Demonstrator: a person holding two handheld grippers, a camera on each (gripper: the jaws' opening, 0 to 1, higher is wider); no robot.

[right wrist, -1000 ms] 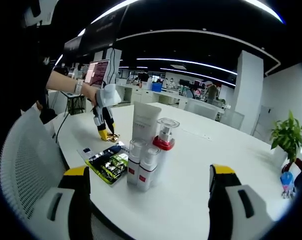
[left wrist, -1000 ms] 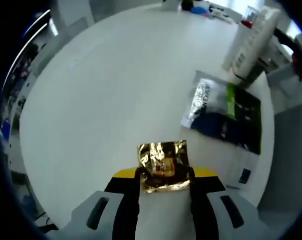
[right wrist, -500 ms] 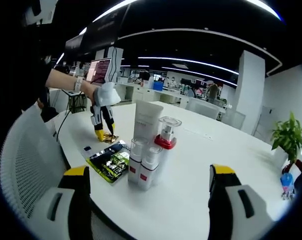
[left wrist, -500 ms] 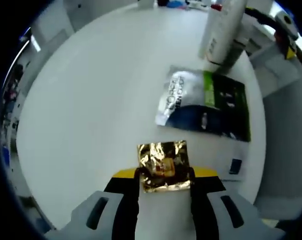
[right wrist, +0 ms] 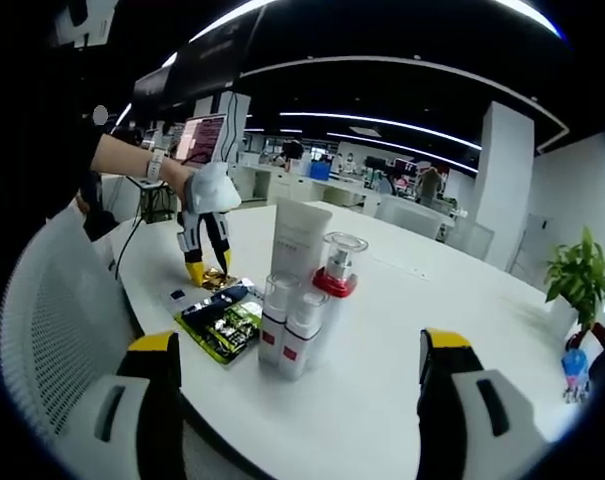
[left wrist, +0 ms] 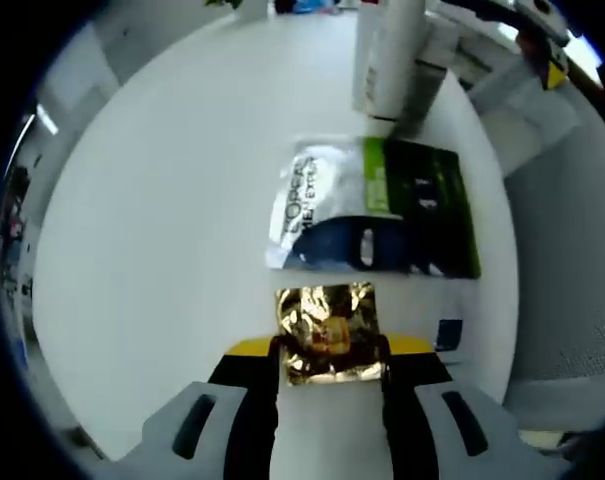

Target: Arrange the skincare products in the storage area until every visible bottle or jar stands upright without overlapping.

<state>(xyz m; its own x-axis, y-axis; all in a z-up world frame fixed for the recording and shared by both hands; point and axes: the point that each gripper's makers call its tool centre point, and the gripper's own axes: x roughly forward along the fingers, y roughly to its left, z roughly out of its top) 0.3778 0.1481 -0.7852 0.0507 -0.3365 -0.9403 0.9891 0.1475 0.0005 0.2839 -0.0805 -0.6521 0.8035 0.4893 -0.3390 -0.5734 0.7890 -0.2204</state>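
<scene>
Carried nearer the green-and-silver packet (left wrist: 372, 207), the gold sachet (left wrist: 327, 332) is pinched by the left tongs (left wrist: 327, 350) just above the white table (left wrist: 162, 200). Right tongs (right wrist: 297, 370) are held spread wide; beyond them, tube (right wrist: 297, 240) and bottles (right wrist: 287, 325) are seen standing upright together.

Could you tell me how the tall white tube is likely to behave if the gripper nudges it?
The tall white tube stands on a narrow end, so it probably tips easily. It stands close to the small bottles, so a fall would likely knock them.
</scene>
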